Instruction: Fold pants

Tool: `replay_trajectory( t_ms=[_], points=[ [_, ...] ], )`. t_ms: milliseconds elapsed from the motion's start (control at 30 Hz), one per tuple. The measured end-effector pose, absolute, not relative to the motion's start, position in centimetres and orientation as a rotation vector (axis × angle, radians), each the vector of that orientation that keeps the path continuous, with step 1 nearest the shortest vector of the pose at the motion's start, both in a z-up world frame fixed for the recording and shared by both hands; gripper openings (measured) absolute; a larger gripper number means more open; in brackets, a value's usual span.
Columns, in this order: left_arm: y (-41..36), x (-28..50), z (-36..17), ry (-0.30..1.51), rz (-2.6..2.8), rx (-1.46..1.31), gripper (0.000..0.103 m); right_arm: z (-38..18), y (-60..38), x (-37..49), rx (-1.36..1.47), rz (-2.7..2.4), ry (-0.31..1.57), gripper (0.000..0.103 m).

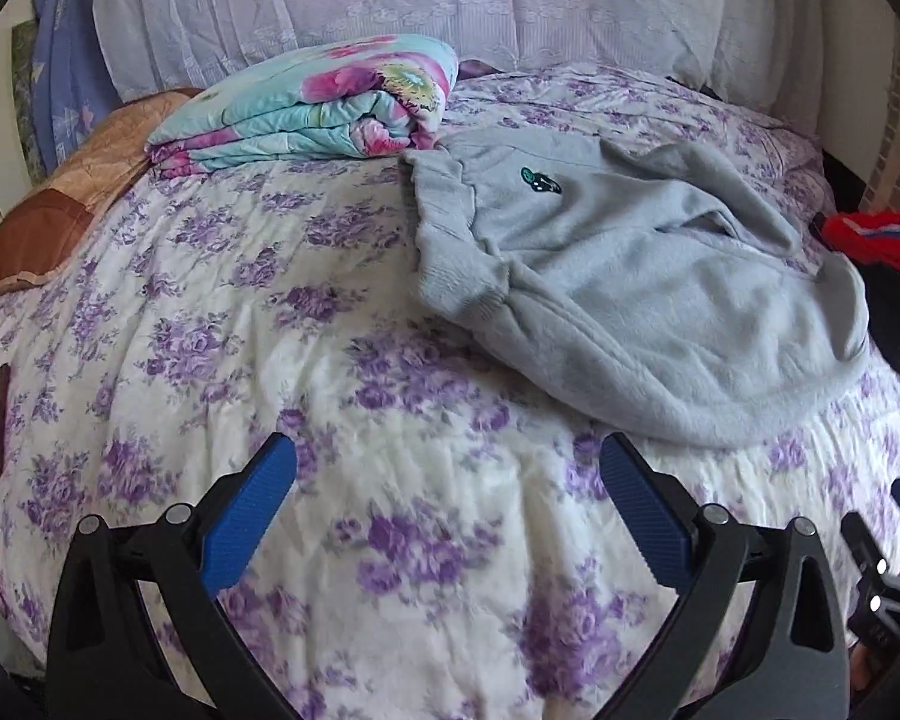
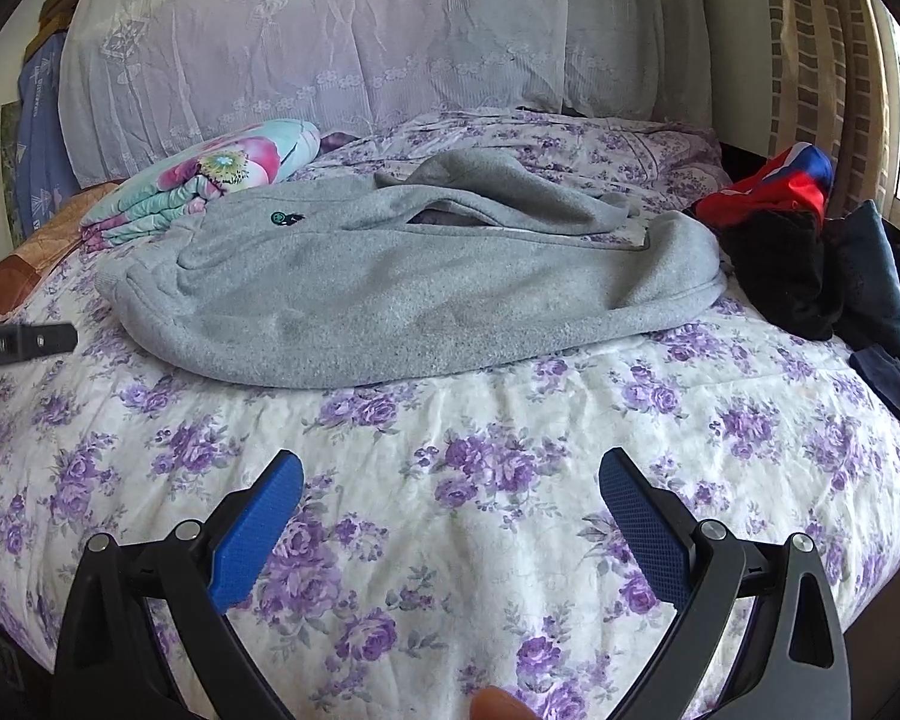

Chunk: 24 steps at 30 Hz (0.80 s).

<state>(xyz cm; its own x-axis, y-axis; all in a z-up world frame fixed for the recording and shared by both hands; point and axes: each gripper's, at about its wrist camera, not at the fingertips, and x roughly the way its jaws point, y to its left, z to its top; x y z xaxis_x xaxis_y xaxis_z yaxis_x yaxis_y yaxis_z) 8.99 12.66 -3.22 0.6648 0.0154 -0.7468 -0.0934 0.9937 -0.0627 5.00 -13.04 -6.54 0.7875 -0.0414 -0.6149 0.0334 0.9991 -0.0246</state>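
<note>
The left gripper (image 1: 448, 468) hangs with its blue fingers (image 1: 252, 516) spread wide and nothing between them; beneath lies only the purple-flowered bedspread (image 1: 222, 312). The right gripper (image 2: 450, 483) is likewise held wide apart and empty above the same cloth.

The grey pants (image 2: 390, 288) serve as the landmark: they lie in a loose heap on the bedspread, beyond both grippers and untouched by either. Their waistband (image 1: 450, 240) faces left, a small dark badge (image 1: 538, 179) just beside it. One leg is doubled over the top, so how the legs run underneath cannot be made out.

Behind the pants to the left sits a folded floral quilt (image 1: 312, 108), touching or nearly touching the waistband. To the right of the pants a pile of dark clothes (image 2: 810, 276) with a red and blue cloth (image 2: 774, 186) on top is cut off by the picture's edge. Left of the pants, a black bar (image 2: 24, 342) enters the right wrist view, only partly visible.
</note>
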Motion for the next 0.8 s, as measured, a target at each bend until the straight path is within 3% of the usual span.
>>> replay_trajectory(
  t_ms=[367, 433, 467, 500, 533, 633, 800],
  points=[
    [14.5, 19.2, -5.7, 1.012, -0.053, -0.375, 0.095, -6.9, -12.6, 6.2, -0.047, -0.060, 0.681, 0.100],
    [14.8, 20.3, -7.1, 1.078, -0.051, -0.418, 0.063, -7.0, -12.7, 6.3, -0.050, -0.061, 0.684, 0.100],
    [15.0, 20.6, -7.5, 1.095, -0.039, -0.425, 0.057, -7.0, -12.8, 6.3, -0.051, -0.064, 0.684, 0.100],
    [15.1, 20.7, -7.4, 1.083, -0.036, -0.426, 0.035, -7.0, -12.9, 6.4, -0.052, -0.067, 0.686, 0.100],
    [15.1, 20.6, -7.2, 1.072, -0.085, -0.440, 0.026, -7.1, -13.0, 6.4, -0.052, -0.070, 0.686, 0.100],
    [15.2, 19.2, -5.7, 0.996, -0.140, -0.442, 0.019, -7.0, -13.5, 6.6, -0.042, -0.083, 0.685, 0.100],
    [17.0, 14.4, -2.6, 0.792, -0.184, -0.474, 0.018, -6.8, -13.9, 6.4, -0.038, -0.088, 0.682, 0.100]
  ],
)
